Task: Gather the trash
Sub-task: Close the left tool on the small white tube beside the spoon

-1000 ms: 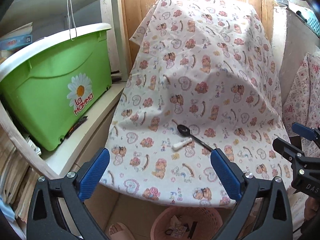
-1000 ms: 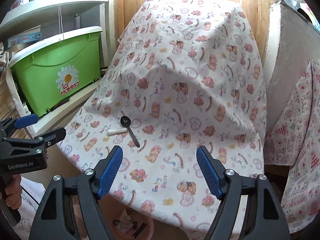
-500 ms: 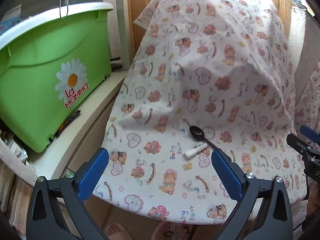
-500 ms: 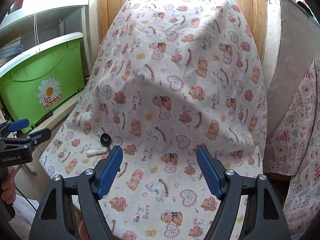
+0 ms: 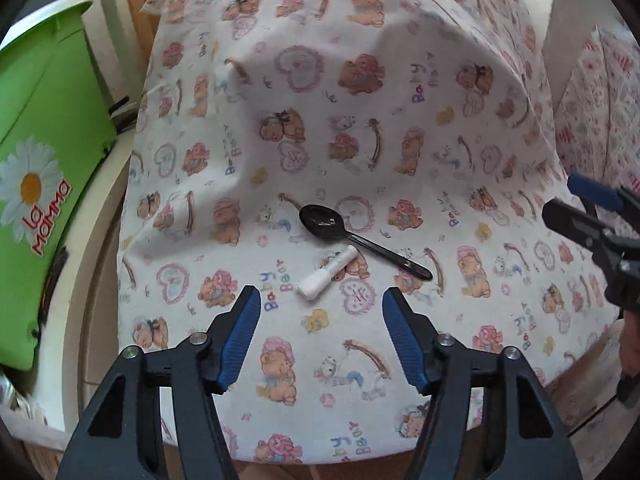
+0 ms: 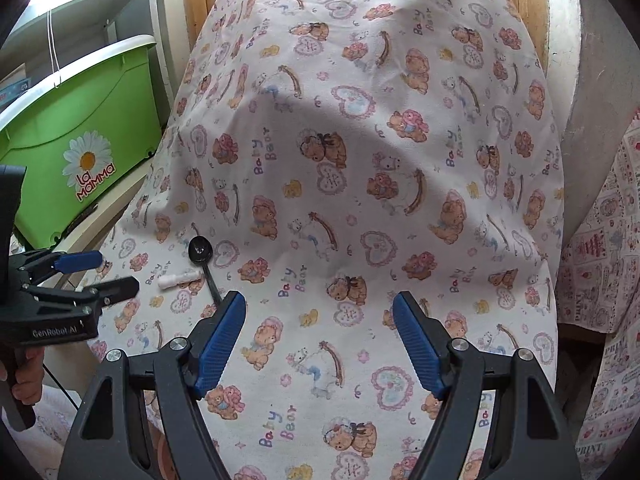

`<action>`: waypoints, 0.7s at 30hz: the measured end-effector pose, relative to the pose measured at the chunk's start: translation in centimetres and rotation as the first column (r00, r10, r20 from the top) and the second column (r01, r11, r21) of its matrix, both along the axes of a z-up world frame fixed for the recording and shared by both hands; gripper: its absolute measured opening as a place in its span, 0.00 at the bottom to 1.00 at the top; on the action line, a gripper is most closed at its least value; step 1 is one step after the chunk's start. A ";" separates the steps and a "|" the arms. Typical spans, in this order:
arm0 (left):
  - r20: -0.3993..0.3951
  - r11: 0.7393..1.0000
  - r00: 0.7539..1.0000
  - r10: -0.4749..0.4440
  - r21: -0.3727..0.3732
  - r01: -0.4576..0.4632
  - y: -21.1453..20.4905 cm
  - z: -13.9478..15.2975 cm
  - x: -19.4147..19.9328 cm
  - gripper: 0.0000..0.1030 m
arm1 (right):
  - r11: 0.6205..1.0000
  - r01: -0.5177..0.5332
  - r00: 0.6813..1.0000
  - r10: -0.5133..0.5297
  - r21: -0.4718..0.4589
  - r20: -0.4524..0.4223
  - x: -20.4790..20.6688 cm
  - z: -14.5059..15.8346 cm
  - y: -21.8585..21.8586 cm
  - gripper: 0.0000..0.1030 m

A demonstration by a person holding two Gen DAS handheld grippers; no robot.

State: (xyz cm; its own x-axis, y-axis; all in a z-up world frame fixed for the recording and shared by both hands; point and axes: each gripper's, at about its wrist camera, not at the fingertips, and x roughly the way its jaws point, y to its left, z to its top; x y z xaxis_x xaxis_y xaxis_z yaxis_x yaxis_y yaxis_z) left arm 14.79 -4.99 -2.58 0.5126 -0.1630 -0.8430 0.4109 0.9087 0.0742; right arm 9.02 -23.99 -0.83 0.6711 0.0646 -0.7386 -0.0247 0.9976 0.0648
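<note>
A small white tube-shaped scrap (image 5: pixel 326 273) and a black plastic spoon (image 5: pixel 360 240) lie side by side on a teddy-bear print cloth (image 5: pixel 360 120). My left gripper (image 5: pixel 322 308) is open and empty, just in front of the white scrap, which lies a little beyond the gap between its blue pads. My right gripper (image 6: pixel 319 312) is open and empty over the cloth, to the right of the spoon (image 6: pixel 204 258) and the scrap (image 6: pixel 178 278). Each gripper shows at the edge of the other's view.
A green tub (image 5: pixel 44 152) marked "la Mamma" stands on a white shelf (image 5: pixel 100 240) to the left of the cloth. Another patterned cloth (image 6: pixel 600 280) hangs at the right. A wooden door (image 6: pixel 200 0) is behind.
Both grippers have moved forward and down toward the cloth. The left gripper has closed in on the white scrap and spoon. The pink basket below has gone out of view.
</note>
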 end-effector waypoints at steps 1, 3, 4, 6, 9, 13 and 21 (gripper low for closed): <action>0.011 1.000 1.000 0.006 0.026 -0.007 -0.3 -0.4 0.3 0.57 | 1.000 0.006 1.000 -0.006 0.001 -0.003 0.1 0.0 -0.1 0.76; -0.026 1.000 1.000 0.015 0.018 -0.014 -0.4 -0.9 0.9 0.52 | 1.000 0.005 1.000 -0.005 0.005 -0.006 0.4 -0.1 -0.3 0.76; -0.051 1.000 0.999 0.012 -0.010 -0.013 -0.4 -1.1 1.3 0.52 | 1.000 0.004 1.000 -0.004 0.002 -0.006 0.5 -0.1 -0.4 0.76; -0.060 1.000 0.998 0.018 -0.016 -0.019 -0.6 -1.3 1.9 0.50 | 1.000 0.000 1.000 0.000 -0.008 -0.012 0.8 -0.4 -0.3 0.76; -0.036 0.999 0.999 0.040 0.020 -0.039 -0.9 -1.6 2.6 0.48 | 1.000 -0.004 1.000 0.004 -0.013 -0.025 1.3 -0.7 -0.3 0.76; -0.079 0.998 0.995 0.057 0.014 -0.056 -1.4 -2.8 3.9 0.46 | 1.000 -0.007 0.999 0.007 -0.004 -0.045 1.8 -1.1 -0.1 0.76; -0.135 0.992 0.984 0.115 -0.038 -0.121 -1.7 -4.0 5.1 0.21 | 1.000 -0.029 0.998 0.028 -0.006 -0.051 1.9 -1.2 0.5 0.76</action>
